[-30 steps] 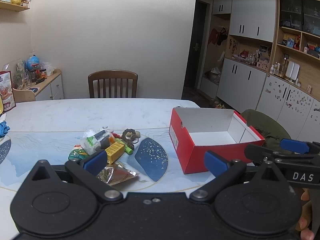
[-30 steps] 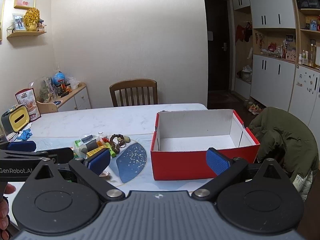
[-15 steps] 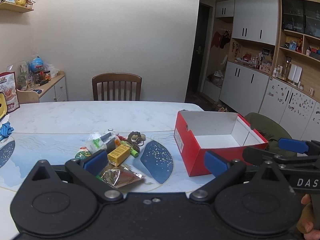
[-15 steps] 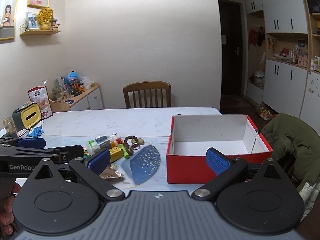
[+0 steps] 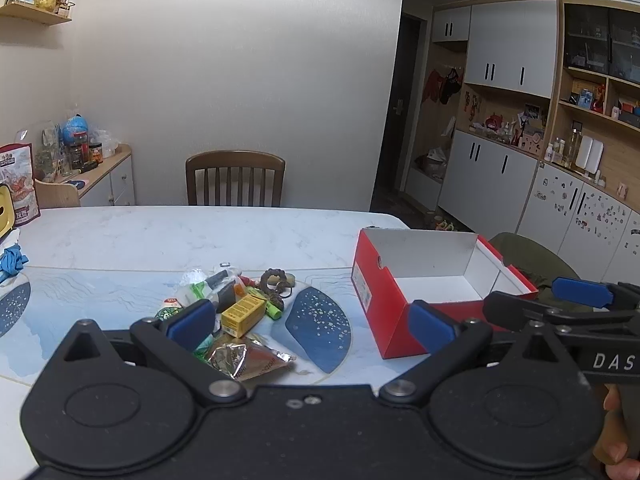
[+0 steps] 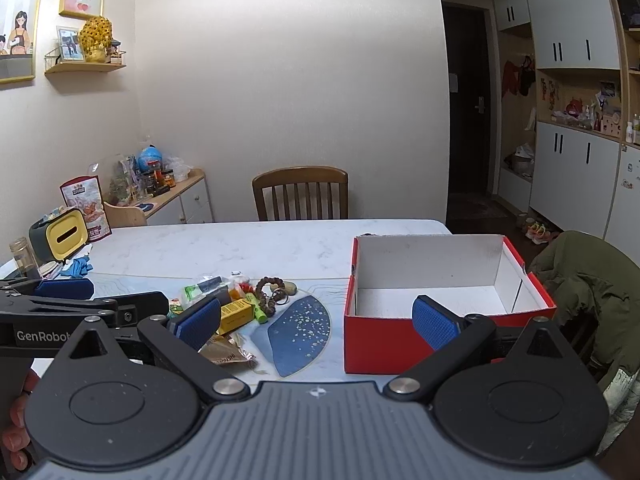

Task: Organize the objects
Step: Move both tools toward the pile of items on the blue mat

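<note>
While both of my tools hang spread and empty, the left tool (image 5: pixel 312 320) faces the pile of small things (image 5: pixel 236 308) on the tabletop (image 5: pixel 160 236); the right tool (image 6: pixel 316 318) fronts the bare red box (image 6: pixel 440 300). Risk, as I judge it: tangled beads (image 6: pixel 270 294) drag neighbours along. Lower pile items sit hidden behind the left pad; labels unreadable.

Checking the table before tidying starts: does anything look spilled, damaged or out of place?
Nothing spilled or broken. Small items lie jumbled in a loose heap on the table, left of the empty red box, which stands upright.
</note>
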Demonstrator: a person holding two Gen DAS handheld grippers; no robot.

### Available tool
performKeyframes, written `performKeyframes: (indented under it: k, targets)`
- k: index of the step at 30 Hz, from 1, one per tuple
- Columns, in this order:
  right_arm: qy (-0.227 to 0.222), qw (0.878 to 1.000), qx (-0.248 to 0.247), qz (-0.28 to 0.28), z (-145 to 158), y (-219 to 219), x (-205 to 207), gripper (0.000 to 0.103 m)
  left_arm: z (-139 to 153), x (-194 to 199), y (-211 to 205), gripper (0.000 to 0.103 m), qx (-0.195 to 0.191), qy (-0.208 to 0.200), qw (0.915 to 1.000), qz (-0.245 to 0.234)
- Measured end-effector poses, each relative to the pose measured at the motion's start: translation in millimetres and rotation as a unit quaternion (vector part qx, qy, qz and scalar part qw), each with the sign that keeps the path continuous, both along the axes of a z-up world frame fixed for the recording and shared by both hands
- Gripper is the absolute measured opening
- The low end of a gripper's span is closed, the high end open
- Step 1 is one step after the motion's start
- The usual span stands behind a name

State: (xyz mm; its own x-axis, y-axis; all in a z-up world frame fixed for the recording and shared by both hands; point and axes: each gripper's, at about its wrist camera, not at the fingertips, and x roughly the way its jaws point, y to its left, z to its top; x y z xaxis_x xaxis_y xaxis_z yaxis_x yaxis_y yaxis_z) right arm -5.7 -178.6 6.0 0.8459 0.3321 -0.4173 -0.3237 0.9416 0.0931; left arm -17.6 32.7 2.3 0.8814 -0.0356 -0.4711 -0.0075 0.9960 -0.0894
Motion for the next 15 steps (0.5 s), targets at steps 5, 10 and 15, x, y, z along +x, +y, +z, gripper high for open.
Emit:
performKeyframes:
  k: [5, 10, 15]
  targets:
    - [0.001, 1.000, -0.003, 0.002, -1, 12, 9, 0.103, -3, 8, 12, 0.102, 0.002, 0.001, 1.0000, 0.001]
    - [0.010, 1.000, -0.007, 0.018, -3, 35, 28, 0.103, -8, 25, 34, 0.103, 0.009, 0.011, 0.9998, -0.012]
    - [0.048, 0.998, -0.011, 0.036, -17, 60, 54, 0.103, -29, 44, 64, 0.103, 0.017, 0.032, 0.9993, -0.002]
